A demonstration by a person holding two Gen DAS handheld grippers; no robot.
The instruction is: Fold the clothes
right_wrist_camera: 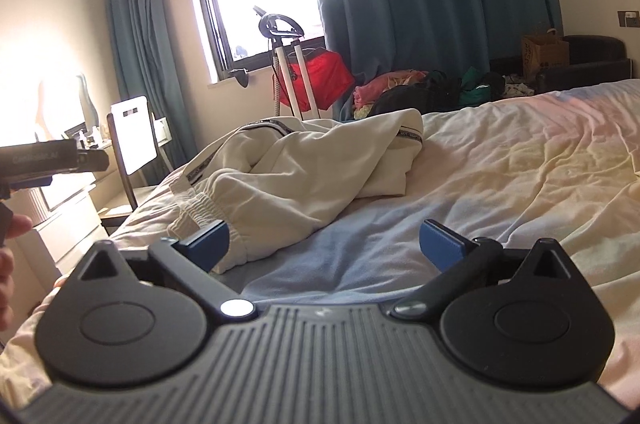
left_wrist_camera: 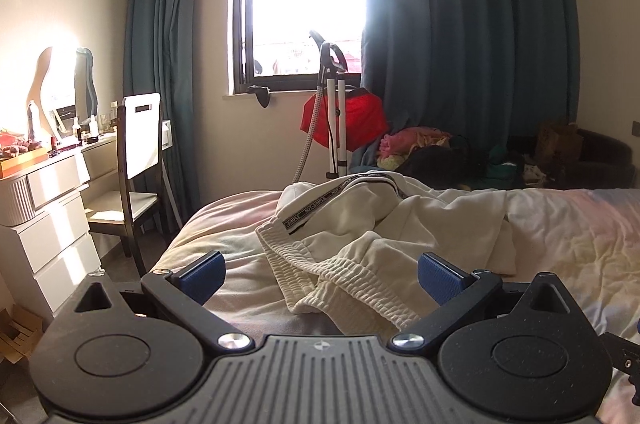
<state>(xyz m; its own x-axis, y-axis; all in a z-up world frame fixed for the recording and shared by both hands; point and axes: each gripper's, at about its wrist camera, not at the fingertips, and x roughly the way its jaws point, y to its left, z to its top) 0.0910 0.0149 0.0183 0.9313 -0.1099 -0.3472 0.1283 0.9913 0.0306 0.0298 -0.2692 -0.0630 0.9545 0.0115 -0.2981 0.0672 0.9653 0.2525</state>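
Observation:
Crumpled cream-white pants [left_wrist_camera: 360,224] with an elastic waistband and a black lettered stripe lie in a heap on the bed [left_wrist_camera: 560,236]. My left gripper [left_wrist_camera: 320,276] is open, its blue pads on either side of the waistband, just above it. In the right wrist view the pants [right_wrist_camera: 288,175] lie ahead and to the left. My right gripper [right_wrist_camera: 324,244] is open and empty over the sheet [right_wrist_camera: 500,175], its left pad [right_wrist_camera: 208,240] beside the waistband edge. The left gripper's body [right_wrist_camera: 52,159] shows at the far left.
A garment steamer stand [left_wrist_camera: 334,111] with a red garment [left_wrist_camera: 352,119] stands past the bed's far edge by the window. A pile of clothes [left_wrist_camera: 420,147] lies beside it. A chair [left_wrist_camera: 136,175] and a white dresser [left_wrist_camera: 52,207] stand left of the bed.

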